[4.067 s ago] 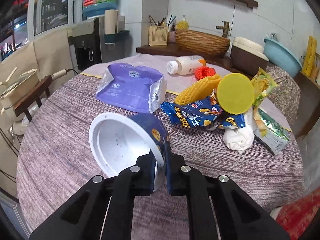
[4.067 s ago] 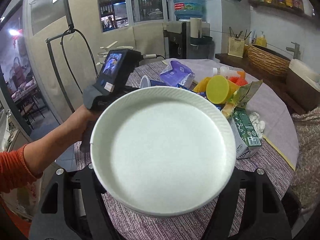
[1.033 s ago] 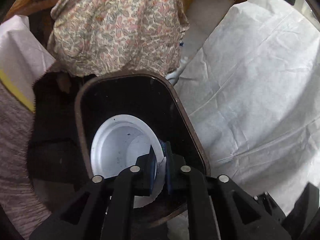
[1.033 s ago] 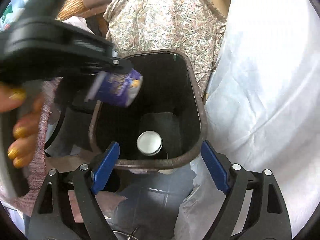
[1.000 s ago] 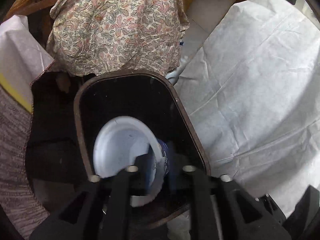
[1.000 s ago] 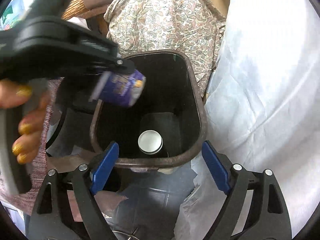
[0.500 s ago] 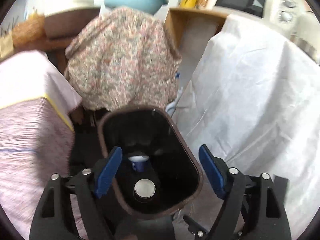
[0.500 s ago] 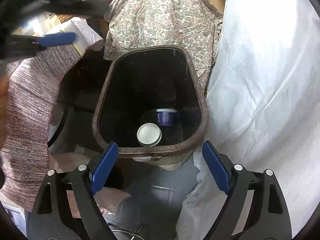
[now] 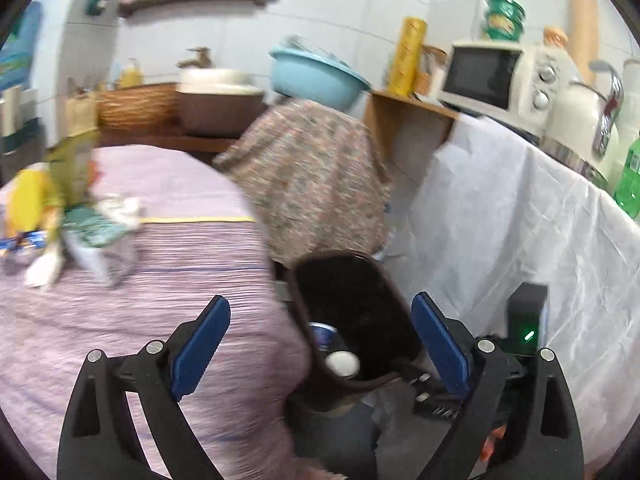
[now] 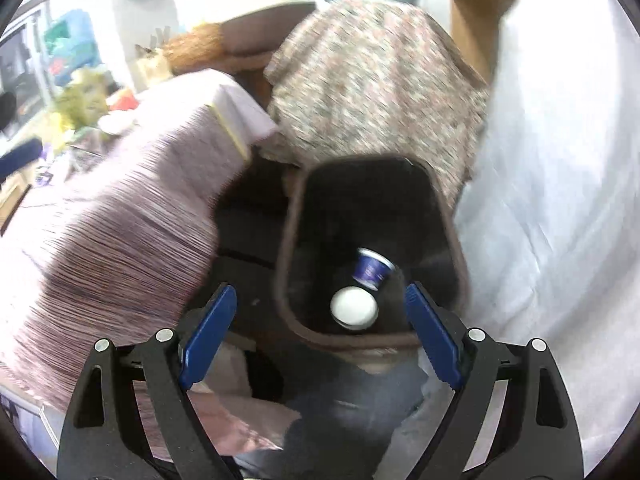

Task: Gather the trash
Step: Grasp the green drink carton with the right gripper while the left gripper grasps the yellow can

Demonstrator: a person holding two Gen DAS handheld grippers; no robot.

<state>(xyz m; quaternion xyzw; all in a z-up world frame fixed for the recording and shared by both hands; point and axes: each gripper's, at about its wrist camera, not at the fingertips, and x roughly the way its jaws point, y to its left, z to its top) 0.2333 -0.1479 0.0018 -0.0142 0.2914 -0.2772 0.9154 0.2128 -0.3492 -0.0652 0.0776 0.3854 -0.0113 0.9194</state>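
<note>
A dark brown trash bin (image 9: 386,280) (image 10: 289,240) stands on the floor beside the table. Inside it lie a blue cup (image 10: 372,269) (image 9: 321,332) and a white round plate (image 10: 354,306) (image 9: 342,362). My left gripper (image 9: 320,346) hovers above the table edge and the bin, its jaws opening wide with nothing between them. My right gripper (image 10: 320,334) hangs over the bin's near rim, open and empty. More trash sits on the table at the far left: a yellow lid (image 9: 28,200), a green carton (image 9: 94,229) and a white tissue (image 9: 40,270).
The round table has a purple striped cloth (image 9: 120,312) (image 10: 120,240). A floral cloth (image 9: 316,176) (image 10: 376,80) drapes over something behind the bin. A white sheet (image 9: 500,220) (image 10: 560,160) covers the counter to the right, with a microwave (image 9: 488,76) on top.
My left gripper let go of the blue cup, which dropped into the bin, then opened wide, rose and swung toward the table. The right gripper lifted a little.
</note>
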